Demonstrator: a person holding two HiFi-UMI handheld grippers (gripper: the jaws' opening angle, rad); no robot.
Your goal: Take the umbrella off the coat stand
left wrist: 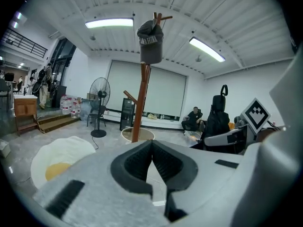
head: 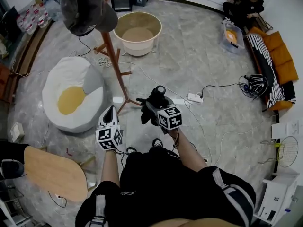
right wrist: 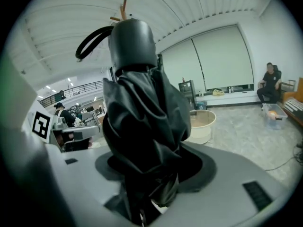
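Right gripper view: a folded black umbrella (right wrist: 142, 126) stands upright between the jaws of the right gripper (right wrist: 149, 174), which are set fairly wide and pressed around its bunched canopy. Its rounded hard handle (right wrist: 132, 41) points up and a wrist loop (right wrist: 92, 39) curls off to one side.

From the head view, the umbrella (head: 156, 103) is carried in front of the person's body, above the marble floor (head: 189, 56). It is near the wooden coat stand (head: 116, 63) but clear of it, so it appears to be already off its peg. A dark hat (head: 85, 6) hangs at the stand's top.

The bundle looks light. Its fabric is soft and probably slick, loose folds over a stiff shaft and ribs, so a hold on cloth alone could slip or let the umbrella tilt. The firmer places to take it would be low on the canopy, where the folds pack tight against the shaft, or the hard handle itself.

The left gripper (left wrist: 151, 145) is closed tip to tip with nothing between its pads, and faces the stand from beside its partner.
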